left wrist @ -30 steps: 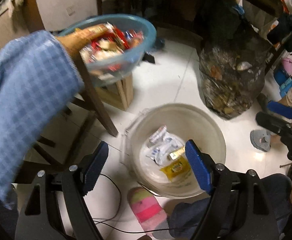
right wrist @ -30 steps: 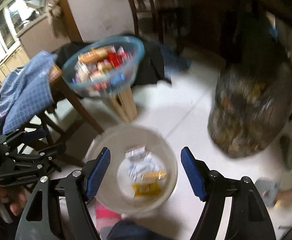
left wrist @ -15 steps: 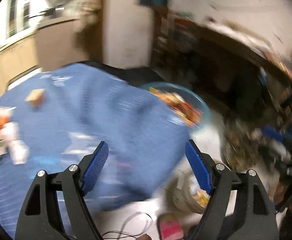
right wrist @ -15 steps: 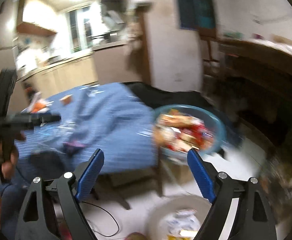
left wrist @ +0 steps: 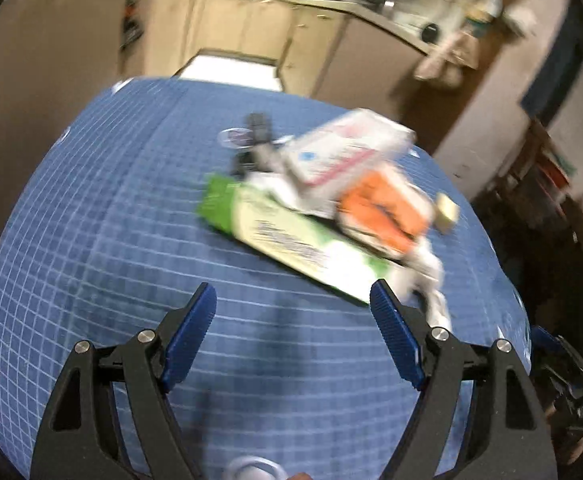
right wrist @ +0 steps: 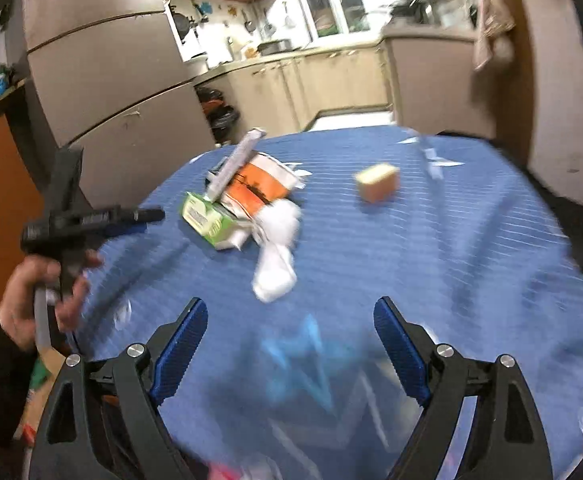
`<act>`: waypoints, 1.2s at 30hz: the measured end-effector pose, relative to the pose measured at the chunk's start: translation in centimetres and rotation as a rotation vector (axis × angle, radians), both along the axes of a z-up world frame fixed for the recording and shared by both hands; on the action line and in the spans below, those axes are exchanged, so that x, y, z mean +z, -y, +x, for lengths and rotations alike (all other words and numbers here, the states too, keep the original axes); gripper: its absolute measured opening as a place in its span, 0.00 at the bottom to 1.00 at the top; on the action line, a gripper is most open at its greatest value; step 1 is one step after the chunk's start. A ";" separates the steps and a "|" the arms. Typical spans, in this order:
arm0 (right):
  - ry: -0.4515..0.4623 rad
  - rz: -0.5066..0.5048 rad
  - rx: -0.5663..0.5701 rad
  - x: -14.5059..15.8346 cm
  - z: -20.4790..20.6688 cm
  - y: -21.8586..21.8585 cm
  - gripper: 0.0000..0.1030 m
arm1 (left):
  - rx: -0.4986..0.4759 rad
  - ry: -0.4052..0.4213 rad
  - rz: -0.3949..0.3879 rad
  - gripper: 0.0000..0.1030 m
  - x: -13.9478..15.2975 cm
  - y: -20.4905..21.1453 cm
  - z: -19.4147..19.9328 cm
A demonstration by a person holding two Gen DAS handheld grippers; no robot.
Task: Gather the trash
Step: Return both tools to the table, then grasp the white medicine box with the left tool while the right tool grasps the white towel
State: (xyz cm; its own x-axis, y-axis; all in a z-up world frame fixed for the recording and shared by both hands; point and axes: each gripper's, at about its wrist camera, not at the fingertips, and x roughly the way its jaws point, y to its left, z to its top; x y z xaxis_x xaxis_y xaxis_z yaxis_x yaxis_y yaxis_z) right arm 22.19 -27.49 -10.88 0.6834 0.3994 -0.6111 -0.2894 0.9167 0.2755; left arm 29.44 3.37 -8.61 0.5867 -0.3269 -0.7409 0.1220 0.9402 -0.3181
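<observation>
With both sets of jaws spread wide and holding nothing, I'm hovering over the blue checked cloth on the desk [left wrist: 91, 240], and the trash pile sits ahead of both. On my left gripper [left wrist: 293, 304] the green-and-white carton [left wrist: 291, 236] is nearest: its near corner reaches almost to the right fingertip, long axis running from ahead-left to near-right, so it lies skewed to the jaw line. Stacked on its far end are the orange packet [left wrist: 383, 210] and a white-pink wrapper [left wrist: 339, 148]. From my right gripper [right wrist: 291, 312] the crumpled white tissue [right wrist: 277, 248] is closest, dead ahead; the carton sits beyond it to the left, the small tan block [right wrist: 377, 182] well apart ahead-right. Left looks nearer the carton, right nearer the tissue.
</observation>
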 end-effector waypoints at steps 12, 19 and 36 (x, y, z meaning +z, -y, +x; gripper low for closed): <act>-0.148 -0.037 0.120 -2.8 13.1 -7.4 0.79 | -0.223 0.187 0.206 0.77 1.9 2.8 5.6; -0.149 -0.068 0.120 -3.4 13.1 -7.7 0.57 | -0.479 0.238 0.235 0.81 1.8 5.7 10.1; -0.085 -0.112 0.104 -3.5 12.8 -7.3 0.34 | -0.618 0.208 0.168 0.56 -0.6 7.5 11.8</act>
